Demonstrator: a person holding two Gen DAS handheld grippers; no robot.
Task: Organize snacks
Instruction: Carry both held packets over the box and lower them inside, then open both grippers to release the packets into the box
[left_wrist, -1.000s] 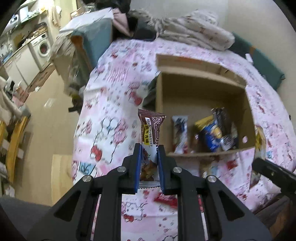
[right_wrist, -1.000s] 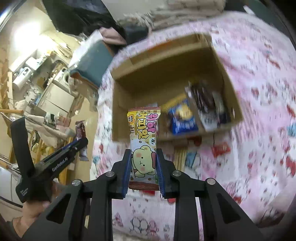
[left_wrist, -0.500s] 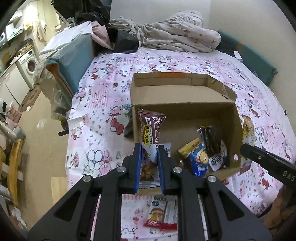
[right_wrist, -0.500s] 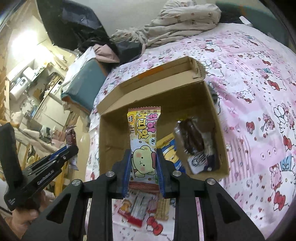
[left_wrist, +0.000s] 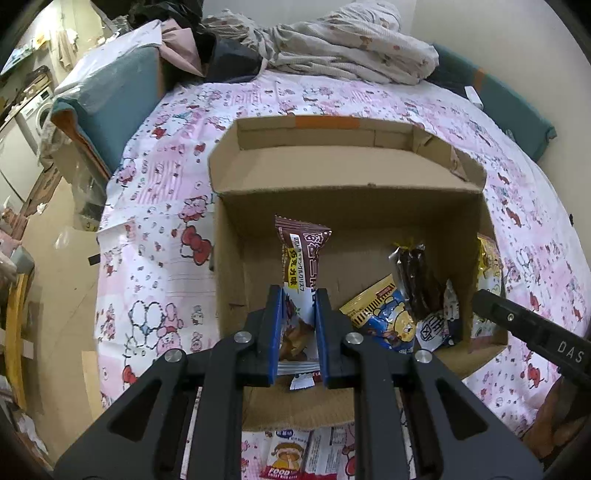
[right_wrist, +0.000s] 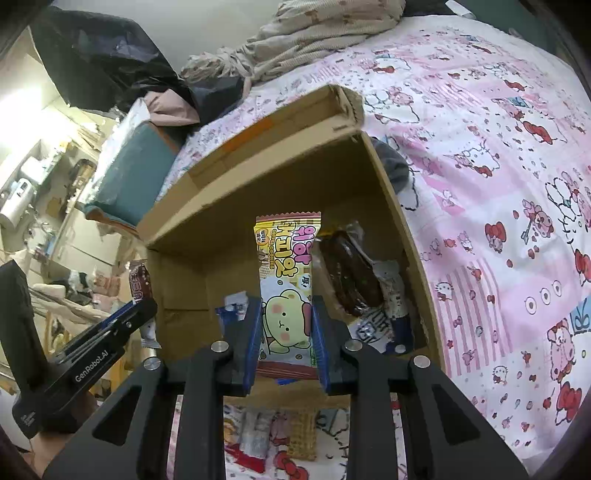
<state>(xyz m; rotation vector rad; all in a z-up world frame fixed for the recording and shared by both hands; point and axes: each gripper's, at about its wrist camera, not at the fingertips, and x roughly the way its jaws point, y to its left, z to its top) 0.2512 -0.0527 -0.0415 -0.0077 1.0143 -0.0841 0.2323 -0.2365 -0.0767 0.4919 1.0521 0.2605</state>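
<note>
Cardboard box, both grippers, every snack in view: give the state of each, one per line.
cardboard box: open, flaps up, part filled
left gripper: shut on brown snack pack
brown snack pack: held upright over box
right gripper: shut on bear snack pack
bear snack pack: held upright over box
blue snack pack: lying in box

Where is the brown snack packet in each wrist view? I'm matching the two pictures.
Left wrist view: brown snack packet at centre, upright between the left claw pads, over the cardboard box.
Right wrist view: brown snack packet at the left edge, beyond the box's left wall, in the left claw.
Shared landmark: the dark chocolate pack inside the box.
</note>
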